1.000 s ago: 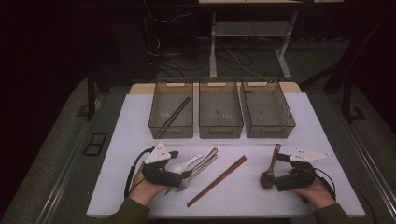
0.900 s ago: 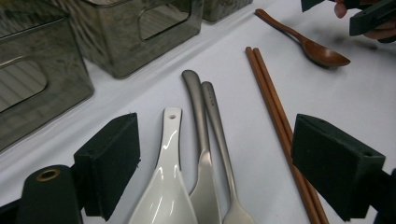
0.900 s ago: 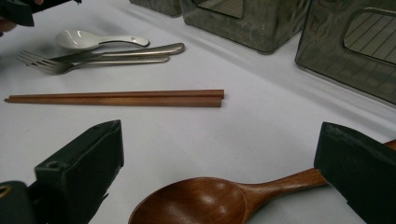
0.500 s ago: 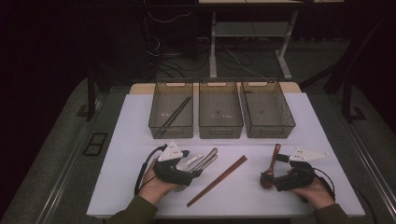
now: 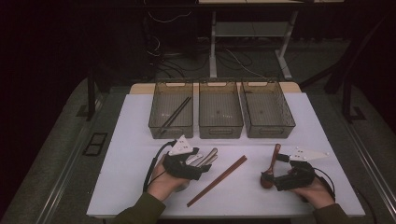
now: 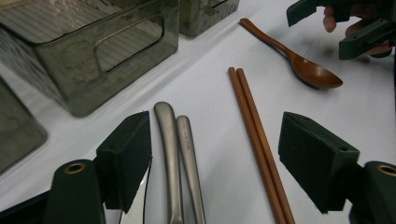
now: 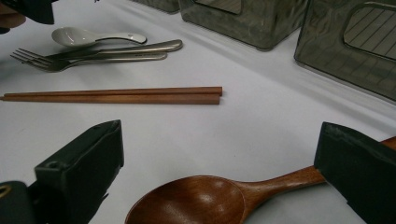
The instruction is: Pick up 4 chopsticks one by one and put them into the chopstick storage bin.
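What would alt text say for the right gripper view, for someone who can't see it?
An open right gripper hovers over a brown wooden spoon on a white table, its two black jaws wide apart. Beyond lie wooden chopsticks, metal forks, a white spoon and dark bins.

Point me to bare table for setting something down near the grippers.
Free: the strip between the brown chopsticks and the wooden spoon, and the band between the three bins and the cutlery. Crowded: under the left gripper, where the metal handles lie, and around the right gripper.
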`<state>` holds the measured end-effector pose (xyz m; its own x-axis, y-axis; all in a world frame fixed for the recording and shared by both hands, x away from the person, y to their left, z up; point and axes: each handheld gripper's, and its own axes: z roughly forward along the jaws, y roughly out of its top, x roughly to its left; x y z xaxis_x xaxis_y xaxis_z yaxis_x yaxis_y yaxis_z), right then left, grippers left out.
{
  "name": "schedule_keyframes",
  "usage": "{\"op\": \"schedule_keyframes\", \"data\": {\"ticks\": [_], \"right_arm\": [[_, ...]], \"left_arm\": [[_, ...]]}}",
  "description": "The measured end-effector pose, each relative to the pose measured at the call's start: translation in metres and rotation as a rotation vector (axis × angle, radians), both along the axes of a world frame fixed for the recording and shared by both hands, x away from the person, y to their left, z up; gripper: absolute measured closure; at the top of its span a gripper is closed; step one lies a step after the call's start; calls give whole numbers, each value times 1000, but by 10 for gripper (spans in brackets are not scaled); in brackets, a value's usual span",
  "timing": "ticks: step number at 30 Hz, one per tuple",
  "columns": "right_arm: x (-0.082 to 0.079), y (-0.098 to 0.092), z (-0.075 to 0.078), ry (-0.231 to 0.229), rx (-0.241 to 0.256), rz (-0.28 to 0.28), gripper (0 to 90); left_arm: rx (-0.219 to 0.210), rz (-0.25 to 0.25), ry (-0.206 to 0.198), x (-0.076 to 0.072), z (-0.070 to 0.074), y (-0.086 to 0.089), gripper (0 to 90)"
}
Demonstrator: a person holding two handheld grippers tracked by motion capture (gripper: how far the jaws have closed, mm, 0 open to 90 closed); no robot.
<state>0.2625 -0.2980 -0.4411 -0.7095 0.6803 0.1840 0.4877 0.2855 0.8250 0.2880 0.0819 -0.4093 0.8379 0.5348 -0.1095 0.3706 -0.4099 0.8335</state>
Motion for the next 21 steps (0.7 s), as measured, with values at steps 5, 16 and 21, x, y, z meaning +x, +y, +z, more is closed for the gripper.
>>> {"op": "schedule_keyframes", "data": {"ticks": [5,16,21], "right_arm": [[0,0,0,-1,4,-1,13],[0,0,0,-5,4,0,13],[0,0,0,-5,3,2,13]], "left_arm": [[-2,-17,17,5,1,-11,287],[-15,-42,43,2,-4,-22,451],[11,-75,48,-3,-9,-27,547]]}}
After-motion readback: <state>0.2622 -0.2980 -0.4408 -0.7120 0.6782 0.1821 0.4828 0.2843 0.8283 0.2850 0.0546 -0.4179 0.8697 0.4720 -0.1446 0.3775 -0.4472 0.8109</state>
